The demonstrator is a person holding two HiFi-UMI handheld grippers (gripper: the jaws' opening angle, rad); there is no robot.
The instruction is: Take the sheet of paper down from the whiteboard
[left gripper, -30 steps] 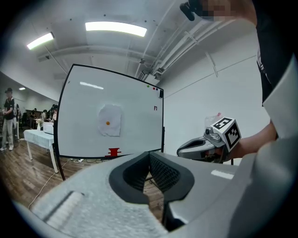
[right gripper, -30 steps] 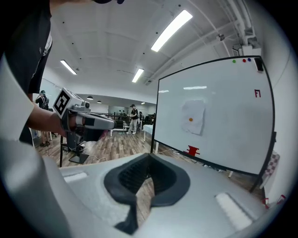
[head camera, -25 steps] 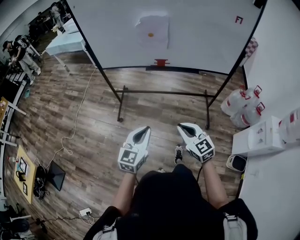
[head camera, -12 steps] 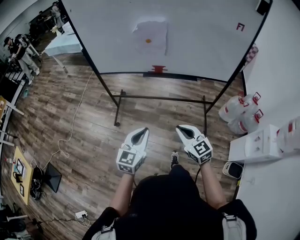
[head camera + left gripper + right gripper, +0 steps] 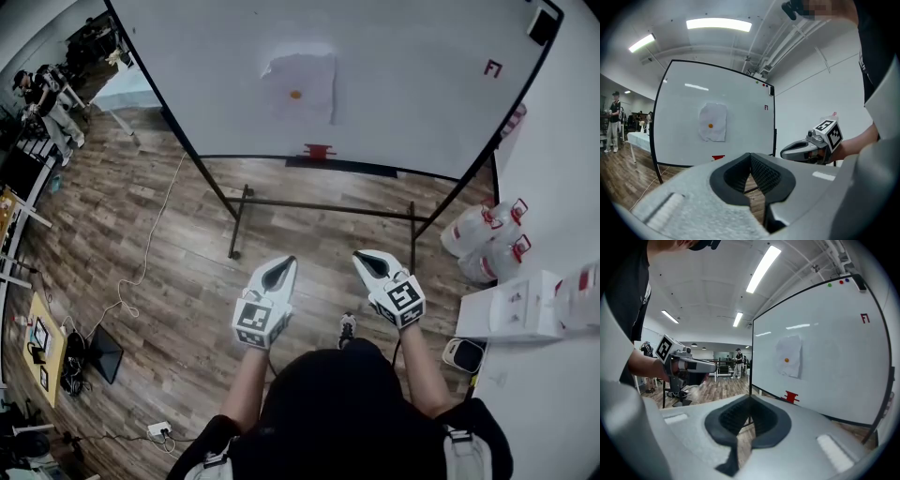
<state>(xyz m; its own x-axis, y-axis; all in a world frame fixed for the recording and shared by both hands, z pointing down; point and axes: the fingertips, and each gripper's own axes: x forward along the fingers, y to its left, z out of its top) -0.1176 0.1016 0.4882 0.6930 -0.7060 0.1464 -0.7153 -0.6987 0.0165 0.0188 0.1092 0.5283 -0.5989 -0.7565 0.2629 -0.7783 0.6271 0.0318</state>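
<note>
the left gripper (image 5: 292, 258) and the right gripper (image 5: 358, 254) are both closed tight with nothing in them. they are side by side in front of the whiteboard (image 5: 422, 84), well short of it. the person has come a bit closer than a second ago, so the whiteboard looks bigger. the sheet of paper (image 5: 305, 84) is still stuck high on the whiteboard, left of its middle. a small orange dot (image 5: 296, 94) sits on the paper, and a red thing (image 5: 319, 151) is on the whiteboard's bottom edge below it.
</note>
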